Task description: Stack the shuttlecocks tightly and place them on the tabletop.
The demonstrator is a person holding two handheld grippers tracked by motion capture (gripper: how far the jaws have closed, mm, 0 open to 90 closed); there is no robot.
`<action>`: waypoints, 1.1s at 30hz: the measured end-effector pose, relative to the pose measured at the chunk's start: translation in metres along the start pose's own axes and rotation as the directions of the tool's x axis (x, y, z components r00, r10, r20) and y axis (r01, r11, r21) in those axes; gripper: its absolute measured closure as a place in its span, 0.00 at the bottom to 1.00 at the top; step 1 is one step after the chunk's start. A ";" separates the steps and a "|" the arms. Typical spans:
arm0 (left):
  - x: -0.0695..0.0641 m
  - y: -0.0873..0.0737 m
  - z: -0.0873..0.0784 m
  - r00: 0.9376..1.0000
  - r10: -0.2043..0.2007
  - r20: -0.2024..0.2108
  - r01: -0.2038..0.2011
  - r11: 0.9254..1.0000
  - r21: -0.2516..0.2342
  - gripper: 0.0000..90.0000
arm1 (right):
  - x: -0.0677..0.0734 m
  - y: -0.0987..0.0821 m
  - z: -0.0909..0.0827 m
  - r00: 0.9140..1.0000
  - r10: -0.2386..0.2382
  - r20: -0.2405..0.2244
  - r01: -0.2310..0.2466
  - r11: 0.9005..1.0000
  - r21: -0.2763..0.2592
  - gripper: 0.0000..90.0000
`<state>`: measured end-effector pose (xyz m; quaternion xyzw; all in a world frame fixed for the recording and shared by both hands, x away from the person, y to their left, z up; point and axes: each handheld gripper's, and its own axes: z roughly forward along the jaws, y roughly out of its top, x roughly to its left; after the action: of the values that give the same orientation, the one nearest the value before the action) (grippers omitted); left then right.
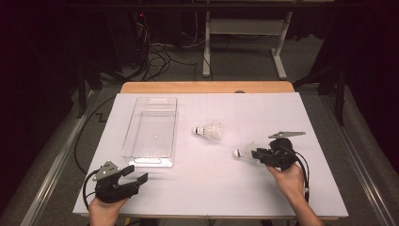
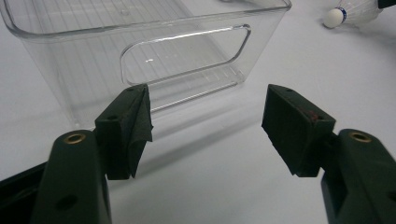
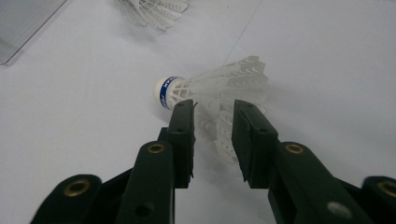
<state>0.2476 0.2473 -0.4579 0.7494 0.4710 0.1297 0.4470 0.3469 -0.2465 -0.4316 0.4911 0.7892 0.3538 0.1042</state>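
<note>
A white shuttlecock [image 1: 242, 152] with a blue-banded cork lies on the white table top [image 1: 211, 188], cork pointing left. My right gripper [image 1: 256, 154] comes at it from the right. In the right gripper view the two pads [image 3: 184, 135] stand on either side of the feather skirt [image 3: 224, 84] and press on it, so the gripper [image 3: 215, 126] is shut on the shuttlecock. A second shuttlecock [image 1: 209, 132] lies loose near the middle of the table. My left gripper [image 1: 136, 173] rests at the front left, open and with nothing between its pads [image 2: 208, 126].
A clear plastic bin [image 1: 136, 127] stands on the left half of the table, its near end wall with a handle cutout [image 2: 187, 51] just beyond my left gripper. Past the table's far wooden edge [image 1: 207, 87] are cables and a metal frame on the floor.
</note>
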 end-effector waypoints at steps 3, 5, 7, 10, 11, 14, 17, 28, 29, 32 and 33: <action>0.000 0.000 0.000 1.000 0.000 0.000 0.000 1.000 0.000 0.37 | 0.002 0.001 0.002 1.000 -0.009 -0.009 0.009 1.000 0.006 0.84; 0.000 0.000 0.000 1.000 0.001 0.000 -0.001 1.000 0.000 0.37 | 0.003 0.001 0.004 1.000 -0.017 -0.014 0.017 1.000 0.007 0.88; 0.000 0.000 0.000 1.000 0.000 0.001 0.000 1.000 -0.001 0.37 | 0.004 0.002 0.005 0.999 -0.029 -0.018 0.030 1.000 0.009 0.91; 0.000 0.000 0.000 1.000 0.000 0.003 0.000 1.000 0.001 0.37 | 0.007 0.004 0.004 0.999 -0.049 -0.017 0.049 0.999 0.006 0.95; 0.000 0.000 0.000 1.000 0.000 0.003 0.000 1.000 0.001 0.37 | 0.007 0.004 0.004 0.998 -0.054 -0.019 0.054 0.999 0.006 0.96; 0.000 0.000 0.000 1.000 0.001 0.003 -0.001 1.000 0.001 0.37 | 0.010 0.006 0.003 0.997 -0.071 -0.029 0.072 0.997 0.011 1.00; 0.000 0.000 0.000 1.000 0.001 0.003 -0.001 1.000 0.001 0.37 | 0.013 0.007 0.003 0.995 -0.086 -0.040 0.087 0.996 0.011 1.00; 0.002 0.000 -0.001 1.000 -0.002 -0.002 0.002 1.000 -0.003 0.37 | 0.020 0.018 0.001 0.991 -0.128 -0.032 0.127 0.991 -0.036 1.00; 0.001 0.000 -0.001 1.000 -0.002 -0.001 0.002 1.000 -0.003 0.37 | 0.020 0.019 0.001 0.991 -0.131 -0.032 0.130 0.991 -0.037 1.00; 0.001 0.000 -0.001 1.000 0.000 -0.001 0.000 1.000 -0.002 0.37 | 0.019 0.022 0.002 0.992 -0.123 -0.032 0.122 0.992 -0.038 1.00; 0.001 0.000 -0.001 1.000 0.000 -0.001 0.000 1.000 -0.001 0.37 | 0.018 0.023 0.003 0.992 -0.124 -0.032 0.123 0.992 -0.039 1.00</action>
<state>0.2479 0.2487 -0.4577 0.7490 0.4713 0.1305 0.4472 0.3555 -0.2238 -0.4154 0.4331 0.8130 0.3698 0.1213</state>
